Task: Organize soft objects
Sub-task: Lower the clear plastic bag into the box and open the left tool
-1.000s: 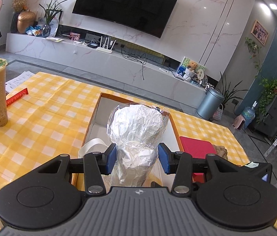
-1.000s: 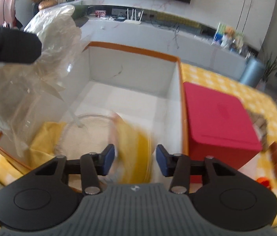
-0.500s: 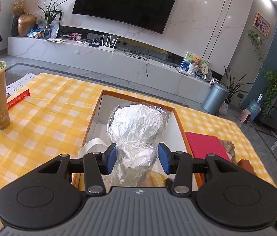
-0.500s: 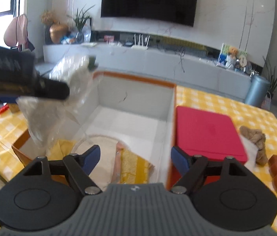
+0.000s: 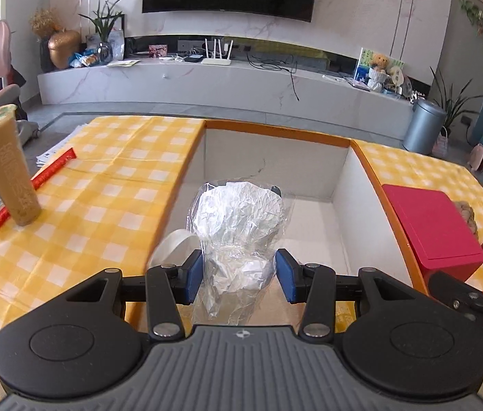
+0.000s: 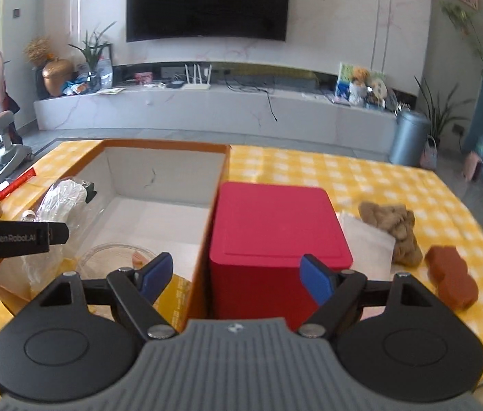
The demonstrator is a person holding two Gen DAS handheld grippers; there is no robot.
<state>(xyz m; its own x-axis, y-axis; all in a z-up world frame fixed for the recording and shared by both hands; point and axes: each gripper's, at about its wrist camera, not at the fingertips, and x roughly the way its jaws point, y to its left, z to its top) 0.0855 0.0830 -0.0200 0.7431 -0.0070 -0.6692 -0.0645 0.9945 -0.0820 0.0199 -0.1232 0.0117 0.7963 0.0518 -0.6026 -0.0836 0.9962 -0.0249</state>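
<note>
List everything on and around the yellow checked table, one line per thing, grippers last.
Crinkled clear plastic bag with white stuffing: one, clear and white, over the open box, between the left gripper's pads.
Open cardboard box: one, orange rim, white inside, mid-table.
Red lidded box: one, red, right of the open box.
Tan plush toy: one, brown, right of the red box.
Reddish-brown block: one, near the table's right edge.
Tall drink cup: one, tan, table's left side.
Red strip: one, beside the cup.
Checked tablecloth: one, yellow and white.
Left gripper: closed on the bag.
Right gripper: open, empty, above the red box.
</note>
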